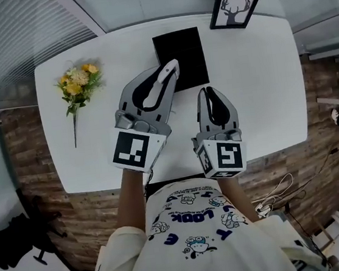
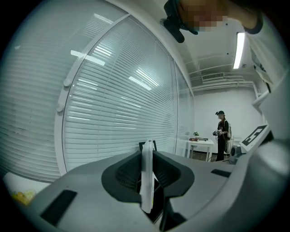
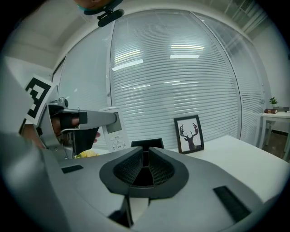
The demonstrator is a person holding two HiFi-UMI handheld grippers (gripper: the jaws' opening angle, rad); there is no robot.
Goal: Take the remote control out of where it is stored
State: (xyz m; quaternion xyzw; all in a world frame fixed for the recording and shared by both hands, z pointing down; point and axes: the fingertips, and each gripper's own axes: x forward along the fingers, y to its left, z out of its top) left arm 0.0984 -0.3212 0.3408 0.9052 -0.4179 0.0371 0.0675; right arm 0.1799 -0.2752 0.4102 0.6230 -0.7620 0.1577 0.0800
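The left hand-held gripper (image 1: 171, 68) pinched the white remote control (image 3: 113, 129) by its thin edges, seemingly clear of the black holder (image 1: 178, 48) near the counter's (image 1: 262, 90) far edge. The right hand-held gripper (image 3: 145, 156) hovered closed and empty. So slim a pinch might let the remote twist and drop.

Plenty of bare table (image 1: 268, 89) on the right, a clear lane from the front edge up to the framed deer picture (image 1: 234, 5) standing at the back right corner. The middle is crowded: the black holder (image 1: 183, 47) sits at the back centre, the left gripper (image 1: 172, 65) hangs over its front left edge clamping the remote control (image 1: 168, 76), and the right gripper (image 1: 207, 91) is close beside, jaws together. On the left, the flowers (image 1: 78, 84) lie near the edge, with open tabletop between them and the grippers.
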